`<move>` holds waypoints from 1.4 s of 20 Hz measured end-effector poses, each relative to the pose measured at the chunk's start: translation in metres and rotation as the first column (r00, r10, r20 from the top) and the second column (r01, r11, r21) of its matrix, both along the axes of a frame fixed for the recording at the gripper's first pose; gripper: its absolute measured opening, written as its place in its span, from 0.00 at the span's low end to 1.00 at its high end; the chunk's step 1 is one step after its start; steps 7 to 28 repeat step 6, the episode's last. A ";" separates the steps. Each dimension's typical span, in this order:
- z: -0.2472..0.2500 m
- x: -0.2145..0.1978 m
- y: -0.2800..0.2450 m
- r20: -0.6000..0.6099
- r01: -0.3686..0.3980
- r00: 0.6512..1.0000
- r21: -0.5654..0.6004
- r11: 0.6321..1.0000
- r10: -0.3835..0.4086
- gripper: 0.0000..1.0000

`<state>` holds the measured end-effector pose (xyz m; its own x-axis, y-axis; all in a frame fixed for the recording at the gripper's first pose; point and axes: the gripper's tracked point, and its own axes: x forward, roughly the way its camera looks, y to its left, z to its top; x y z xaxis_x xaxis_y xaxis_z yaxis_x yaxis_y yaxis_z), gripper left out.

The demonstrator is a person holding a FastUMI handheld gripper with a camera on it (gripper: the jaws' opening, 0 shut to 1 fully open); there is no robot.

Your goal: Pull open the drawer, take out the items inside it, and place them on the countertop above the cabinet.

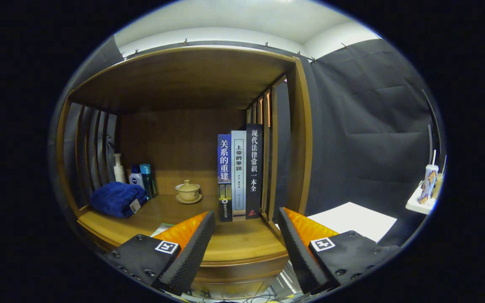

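At the left end of the countertop [242, 246], close to the slatted left side of the wooden cabinet [183, 75], a folded blue towel [116, 198] lies with a small tag at its front corner. Just behind it, toward the back left corner, stand a white pump bottle [118, 168], a white bottle with a blue cap [136, 176] and a teal-capped bottle [147, 179], close together in a row. Further right, near the middle of the countertop toward its back, a pale lidded tea bowl [188, 190] sits on its saucer. To its right three books [239, 176] stand upright, spines outward, pressed side by side against the slatted right side of the shelf. The gripper [246, 219] hangs in front of the countertop's front edge with its two fingers spread wide and nothing held between them; the left fingertip overlaps the front part of the countertop, the right one lies over the cabinet's right front post. A drawer front cannot be told apart below the countertop edge, so whether it is open cannot be said. Beyond the right finger a white surface [354, 219] lies against the dark cloth wall, and well to the right a patterned cup with a straw [428, 182] stands on a small white ledge [419, 204].
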<state>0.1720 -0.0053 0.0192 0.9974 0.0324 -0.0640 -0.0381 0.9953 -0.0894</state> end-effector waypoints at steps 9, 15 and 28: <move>-0.001 -0.003 0.006 -0.001 -0.019 1.000 0.020 1.000 0.019 0.98; -0.001 -0.003 0.006 -0.001 -0.019 1.000 0.020 1.000 0.019 0.98; -0.001 -0.003 0.006 -0.001 -0.019 1.000 0.020 1.000 0.019 0.98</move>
